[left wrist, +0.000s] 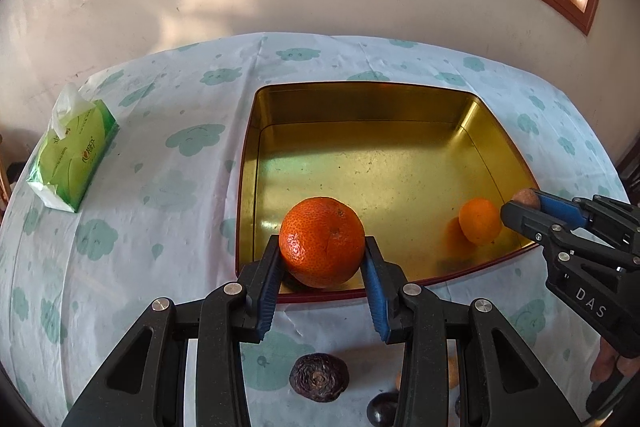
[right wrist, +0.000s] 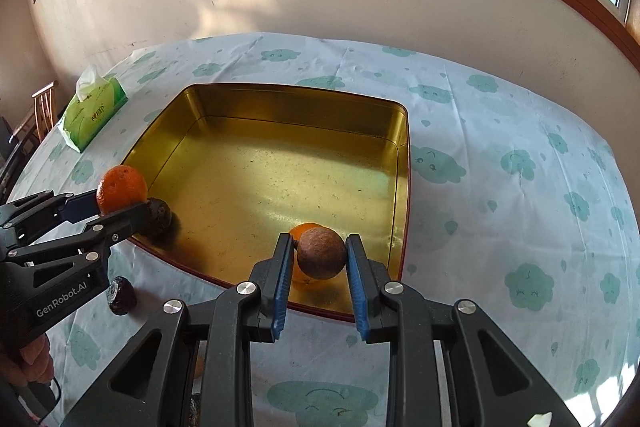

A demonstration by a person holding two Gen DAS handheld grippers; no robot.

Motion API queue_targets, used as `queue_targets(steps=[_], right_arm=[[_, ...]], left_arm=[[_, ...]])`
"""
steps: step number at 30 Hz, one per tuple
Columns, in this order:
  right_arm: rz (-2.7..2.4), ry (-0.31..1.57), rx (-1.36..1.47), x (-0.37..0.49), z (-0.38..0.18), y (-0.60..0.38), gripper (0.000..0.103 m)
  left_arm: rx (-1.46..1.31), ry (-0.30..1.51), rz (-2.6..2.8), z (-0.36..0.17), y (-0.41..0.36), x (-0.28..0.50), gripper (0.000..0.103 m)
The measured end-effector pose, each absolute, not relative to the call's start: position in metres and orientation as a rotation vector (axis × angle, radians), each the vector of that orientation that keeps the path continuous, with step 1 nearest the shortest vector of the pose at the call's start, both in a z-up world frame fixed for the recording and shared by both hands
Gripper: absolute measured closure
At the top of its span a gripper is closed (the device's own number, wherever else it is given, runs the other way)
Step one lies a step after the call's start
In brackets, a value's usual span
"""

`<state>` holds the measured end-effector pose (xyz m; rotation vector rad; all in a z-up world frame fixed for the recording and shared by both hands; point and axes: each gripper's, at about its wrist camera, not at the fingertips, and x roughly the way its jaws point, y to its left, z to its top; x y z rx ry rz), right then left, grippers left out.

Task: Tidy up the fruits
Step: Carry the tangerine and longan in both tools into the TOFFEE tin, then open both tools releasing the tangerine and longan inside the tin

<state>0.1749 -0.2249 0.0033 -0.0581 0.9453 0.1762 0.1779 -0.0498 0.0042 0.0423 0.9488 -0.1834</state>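
Tissue pack (left wrist: 74, 157) sits far L on the table (left wrist: 168, 187), at about 9 o'clock from the tin (left wrist: 400, 107), well apart from it.

L gripper (left wrist: 323, 267) is clamped on an orange (left wrist: 322, 241), pads (left wrist: 268, 283) pressing both sides; it hangs over the tin's near-left rim. Just inside that corner lies a dark wrinkled fruit (right wrist: 160, 213), so I'd carry the orange in toward 12 o'clock before letting go, else it lands on that one or on the rim. Lower close to the floor of the tin, then part the fingers; a round orange on smooth metal will prob roll.

Another dark fruit (left wrist: 318, 377) lies on the cloth at 6 o'clock, outside the tin, w/ more dark ones beside it.

Small orange (left wrist: 480, 221) rests in the tin's near-right corner.

R gripper (right wrist: 318, 267) is clamped on a brown ball fruit (right wrist: 322, 253), right above that small orange. Shift it toward 11 o'clock to clear it.

Room: tin's middle and far half are bare, plenty of space. Walls are low but the red rim is the catch point. Grippers are well apart, no clash likely.
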Motion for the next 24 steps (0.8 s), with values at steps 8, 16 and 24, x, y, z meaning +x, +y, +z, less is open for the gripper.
queue_targets(steps=[8, 16, 24], right_arm=[[0.174, 0.970, -0.048, 0.182, -0.005, -0.227, 0.078], [0.176, 0.974, -0.037, 0.184, -0.007, -0.229, 0.078], [0.169, 0.977, -0.039, 0.184, -0.006, -0.228, 0.068]], left_arm=[[0.060, 0.953, -0.185, -0.002, -0.056, 0.185, 0.063], [0.053, 0.959, -0.174, -0.006, -0.056, 0.190, 0.063], [0.062, 0.953, -0.171, -0.007, -0.056, 0.191, 0.062]])
